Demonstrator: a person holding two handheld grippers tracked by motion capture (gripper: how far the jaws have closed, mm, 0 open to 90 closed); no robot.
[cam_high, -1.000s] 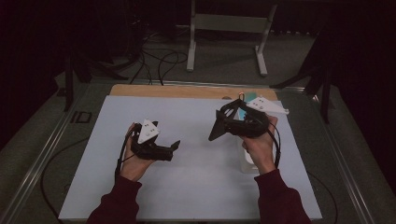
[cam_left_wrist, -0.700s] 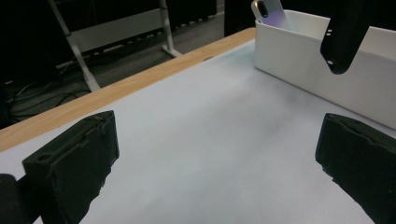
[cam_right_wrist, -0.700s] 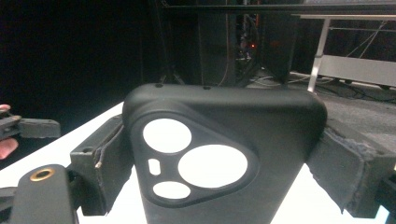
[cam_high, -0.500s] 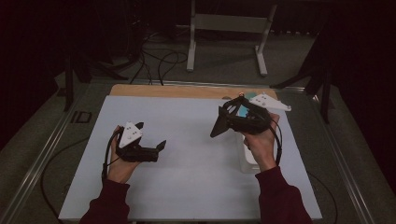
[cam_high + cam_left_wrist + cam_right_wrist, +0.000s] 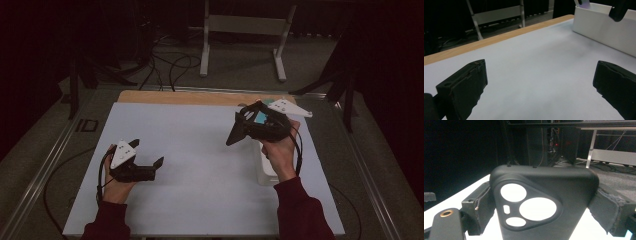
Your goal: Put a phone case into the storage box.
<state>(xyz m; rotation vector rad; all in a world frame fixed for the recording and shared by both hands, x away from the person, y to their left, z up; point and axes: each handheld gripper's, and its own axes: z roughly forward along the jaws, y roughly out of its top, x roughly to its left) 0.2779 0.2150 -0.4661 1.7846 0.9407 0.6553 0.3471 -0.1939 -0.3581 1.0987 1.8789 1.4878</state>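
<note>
One matte black phone case (image 5: 544, 202), triangular camera cutout, sits clamped in the right gripper (image 5: 544, 205); left gripper (image 5: 540, 85) gapes wide, empty.

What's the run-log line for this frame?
right gripper: shut on black phone case, held above mat | left gripper: open, empty, low over white mat | white bin: near right hand

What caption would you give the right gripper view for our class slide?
Right gripper clamps a black phone case by its sides, camera cutouts facing the lens, above the white table.
</note>
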